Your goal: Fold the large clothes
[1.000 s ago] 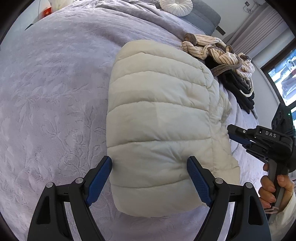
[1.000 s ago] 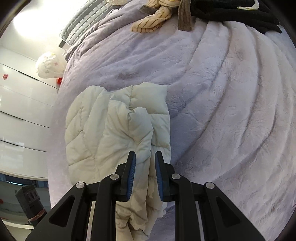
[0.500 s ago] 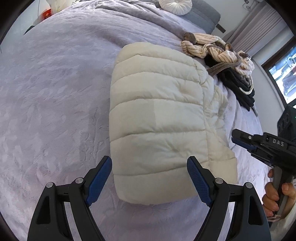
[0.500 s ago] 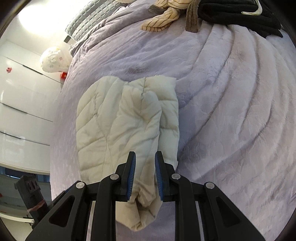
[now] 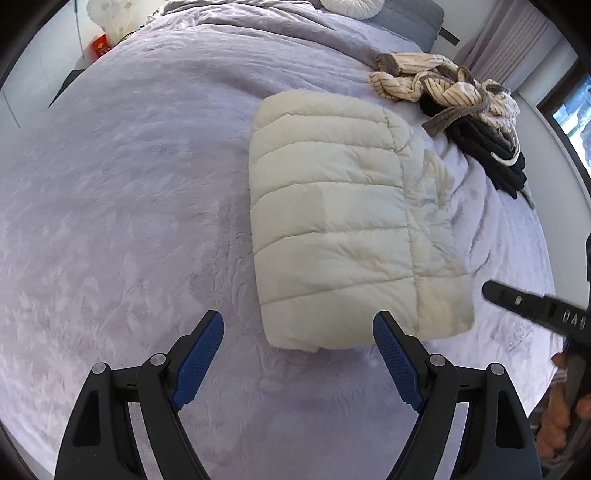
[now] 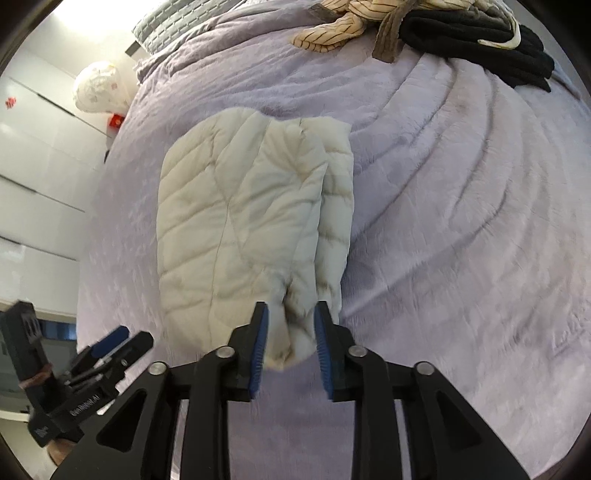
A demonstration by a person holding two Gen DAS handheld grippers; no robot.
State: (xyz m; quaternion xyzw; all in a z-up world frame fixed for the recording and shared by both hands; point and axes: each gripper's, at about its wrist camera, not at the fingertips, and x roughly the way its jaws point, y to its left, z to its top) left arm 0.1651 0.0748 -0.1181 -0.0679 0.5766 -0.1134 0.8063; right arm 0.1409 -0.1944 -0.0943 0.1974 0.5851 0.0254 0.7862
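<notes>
A cream quilted puffer jacket [image 5: 332, 221] lies folded into a thick rectangle on the lilac bedspread [image 5: 129, 184]. My left gripper [image 5: 298, 321] hangs wide open above the jacket's near edge, touching nothing. In the right wrist view the same jacket [image 6: 240, 221] shows its layered side, and its near corner lies between the blue pads of my right gripper [image 6: 291, 308]. That gripper's jaws are opening, with a gap showing at each pad. A hand holds the right gripper [image 5: 535, 310] at the left wrist view's right edge. The left gripper [image 6: 122, 343] shows at lower left.
A heap of clothes sits at the bed's far side: a cream striped garment [image 5: 436, 81] over black ones [image 5: 491, 155]. A round white cushion [image 5: 351, 7] and a grey pillow [image 6: 177, 26] lie at the head. White cupboard doors [image 6: 37, 147] stand beside the bed.
Both grippers have drawn back and upward from the jacket. The right jaws, earlier shut on the jacket's folded edge, have spread apart. The jacket has settled flatter on the bed.
</notes>
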